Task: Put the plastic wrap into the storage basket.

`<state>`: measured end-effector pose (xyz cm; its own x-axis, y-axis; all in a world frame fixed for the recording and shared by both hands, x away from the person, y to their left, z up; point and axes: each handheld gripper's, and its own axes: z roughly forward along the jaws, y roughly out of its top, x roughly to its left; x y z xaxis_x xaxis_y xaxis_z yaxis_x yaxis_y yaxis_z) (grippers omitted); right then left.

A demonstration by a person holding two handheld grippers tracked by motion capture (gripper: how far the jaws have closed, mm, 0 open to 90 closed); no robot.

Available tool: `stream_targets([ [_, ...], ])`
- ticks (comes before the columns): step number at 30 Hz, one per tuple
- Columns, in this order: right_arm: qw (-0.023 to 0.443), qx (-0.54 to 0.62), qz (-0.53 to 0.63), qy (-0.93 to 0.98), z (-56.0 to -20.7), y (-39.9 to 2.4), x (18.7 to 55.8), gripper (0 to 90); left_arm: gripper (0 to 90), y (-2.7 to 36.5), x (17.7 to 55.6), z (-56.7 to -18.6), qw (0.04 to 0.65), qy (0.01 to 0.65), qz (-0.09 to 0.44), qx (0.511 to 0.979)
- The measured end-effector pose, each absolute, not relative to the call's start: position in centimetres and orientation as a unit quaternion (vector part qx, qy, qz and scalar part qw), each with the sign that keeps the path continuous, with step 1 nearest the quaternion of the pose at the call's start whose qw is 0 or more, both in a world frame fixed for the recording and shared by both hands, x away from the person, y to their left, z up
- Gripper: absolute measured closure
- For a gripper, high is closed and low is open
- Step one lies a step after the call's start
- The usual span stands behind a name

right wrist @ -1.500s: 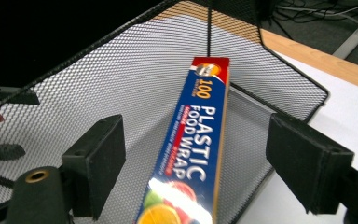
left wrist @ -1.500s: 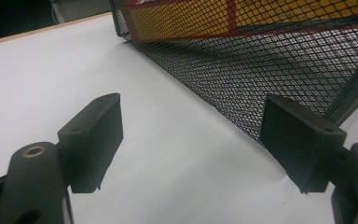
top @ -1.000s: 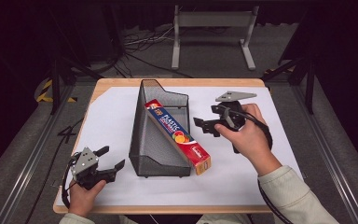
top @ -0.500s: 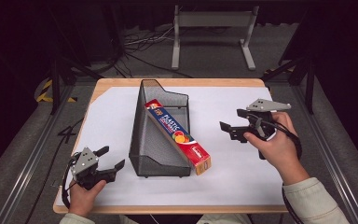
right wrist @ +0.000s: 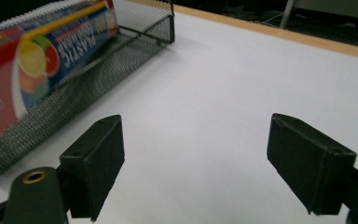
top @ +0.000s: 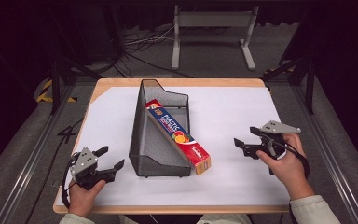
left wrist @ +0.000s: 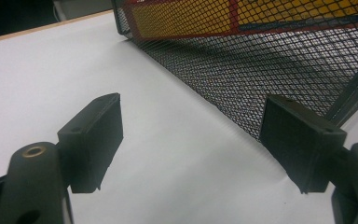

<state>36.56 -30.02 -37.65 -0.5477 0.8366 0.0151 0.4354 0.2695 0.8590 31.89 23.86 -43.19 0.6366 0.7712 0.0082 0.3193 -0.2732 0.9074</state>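
Jaws apart, empty, on both left gripper [top: 106, 161] and right gripper [top: 243, 142] | one black wire-mesh file tray [top: 150, 140] mid-table between them | one red-and-yellow plastic-wrap carton [top: 178, 135] leaning along tray's right wall, near end protruding

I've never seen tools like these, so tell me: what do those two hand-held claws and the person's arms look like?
Each claw, left and right, is black, with two blocky, flat-faced jaws on arms fixed by brass-coloured pins. A grey three-cornered plate sits on top of each, and a black cable loops from the right one past the hand. The person wears pale, light-coloured long sleeves.
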Motion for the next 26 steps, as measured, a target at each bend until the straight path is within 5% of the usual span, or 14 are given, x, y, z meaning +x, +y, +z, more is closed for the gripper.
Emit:
stream_targets([
  [26, 0.232, 0.418, 0.434, 0.764, -42.6, -32.8, 35.2, 18.2, 22.2, 23.7, 32.0, -43.2, 0.486, 0.353, 0.231, 0.766],
])
